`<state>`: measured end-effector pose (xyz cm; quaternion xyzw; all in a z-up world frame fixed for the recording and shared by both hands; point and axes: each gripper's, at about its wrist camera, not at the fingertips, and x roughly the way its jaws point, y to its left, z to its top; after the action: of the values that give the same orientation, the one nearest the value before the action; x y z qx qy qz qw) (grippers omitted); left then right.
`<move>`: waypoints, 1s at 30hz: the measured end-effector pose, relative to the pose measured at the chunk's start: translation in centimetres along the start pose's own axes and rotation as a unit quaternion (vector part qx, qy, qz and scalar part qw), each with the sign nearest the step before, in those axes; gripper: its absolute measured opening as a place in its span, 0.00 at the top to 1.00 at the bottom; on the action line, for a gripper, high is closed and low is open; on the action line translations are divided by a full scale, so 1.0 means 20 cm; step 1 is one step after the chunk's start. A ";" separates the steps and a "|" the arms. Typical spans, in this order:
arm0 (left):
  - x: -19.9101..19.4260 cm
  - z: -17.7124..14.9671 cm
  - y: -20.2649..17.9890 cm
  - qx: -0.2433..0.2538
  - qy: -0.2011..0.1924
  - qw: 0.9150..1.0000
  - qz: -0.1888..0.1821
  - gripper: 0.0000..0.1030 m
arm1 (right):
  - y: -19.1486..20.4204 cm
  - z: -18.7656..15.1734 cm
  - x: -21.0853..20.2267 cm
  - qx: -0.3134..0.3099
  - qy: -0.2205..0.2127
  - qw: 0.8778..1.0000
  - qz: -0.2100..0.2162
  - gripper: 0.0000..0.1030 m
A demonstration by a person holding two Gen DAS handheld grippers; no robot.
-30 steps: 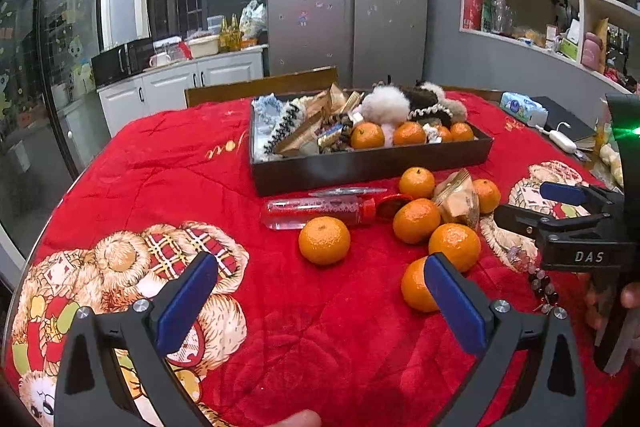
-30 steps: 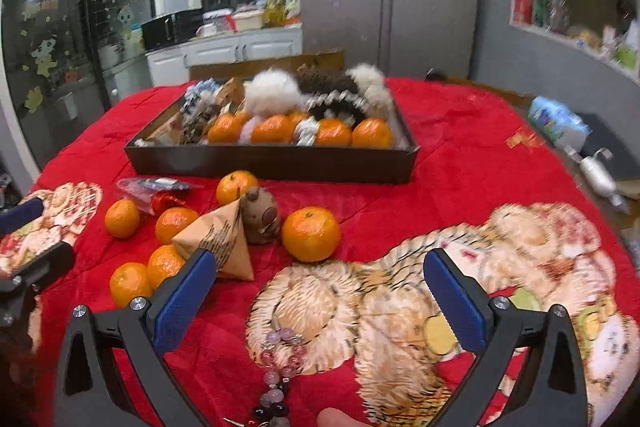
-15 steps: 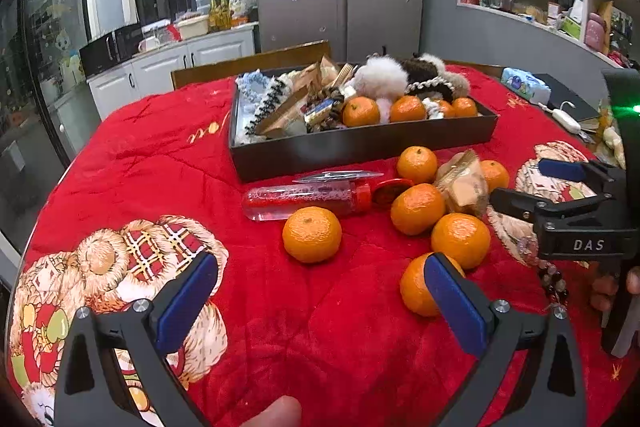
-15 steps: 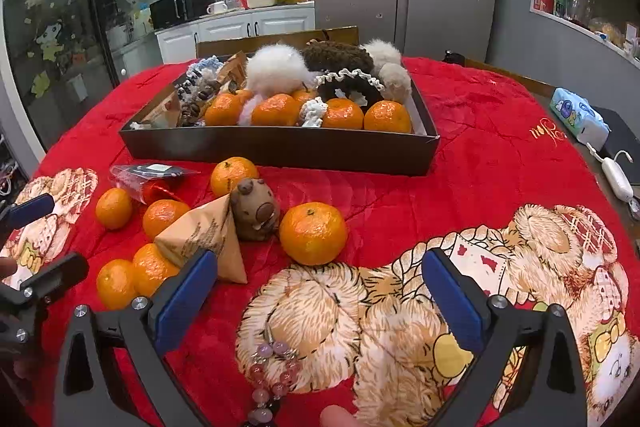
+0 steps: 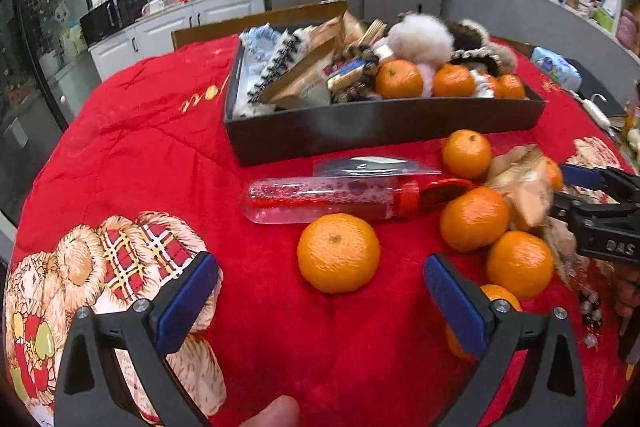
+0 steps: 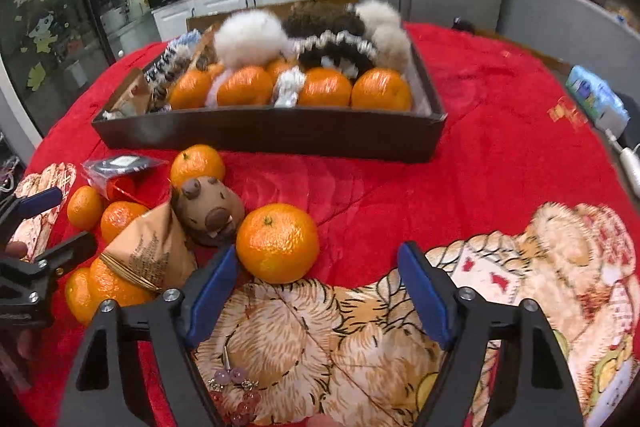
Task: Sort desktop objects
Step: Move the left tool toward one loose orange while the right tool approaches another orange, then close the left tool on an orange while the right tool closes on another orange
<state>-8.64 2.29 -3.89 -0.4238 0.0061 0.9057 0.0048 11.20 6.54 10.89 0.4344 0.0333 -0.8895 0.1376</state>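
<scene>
A dark tray (image 5: 380, 131) (image 6: 280, 135) at the table's middle holds tangerines, fluffy pompoms and small items. Loose tangerines lie in front of it. My left gripper (image 5: 320, 295) is open and empty, just short of one tangerine (image 5: 338, 253). My right gripper (image 6: 316, 291) is open and empty, its left finger beside another tangerine (image 6: 278, 243). A brown plush toy (image 6: 208, 211), a paper packet (image 6: 148, 259) and a clear red-capped tube (image 5: 340, 197) lie among the fruit. A bead bracelet (image 6: 236, 395) lies under my right gripper.
The round table has a red cloth (image 5: 140, 131) with bear prints. A small plastic bag (image 5: 372, 165) lies in front of the tray. A tissue pack (image 6: 596, 99) and a white cable (image 6: 628, 163) lie at the right edge. Cabinets and a fridge stand behind.
Both grippers have moved forward and lower toward the loose tangerines, which now appear closer. The right gripper's jaws have narrowed somewhat. Nothing was grasped.
</scene>
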 end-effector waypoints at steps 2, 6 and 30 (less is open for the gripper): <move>0.02 0.00 0.03 -0.016 0.012 1.000 -0.008 0.00 | 0.01 0.01 0.00 -0.006 -0.002 1.000 0.002 0.24; 0.04 0.00 0.06 -0.060 0.017 0.998 0.016 0.00 | 0.02 0.00 0.01 -0.011 0.002 1.000 -0.002 0.21; -0.01 -0.04 0.10 -0.071 0.002 0.997 0.018 0.19 | -0.11 0.01 -0.02 0.040 -0.020 0.998 0.037 0.61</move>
<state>-7.94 0.27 -4.28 -0.4250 -0.0507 0.9028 -0.0420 10.68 8.60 11.17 0.4222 -0.0207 -0.8932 0.1534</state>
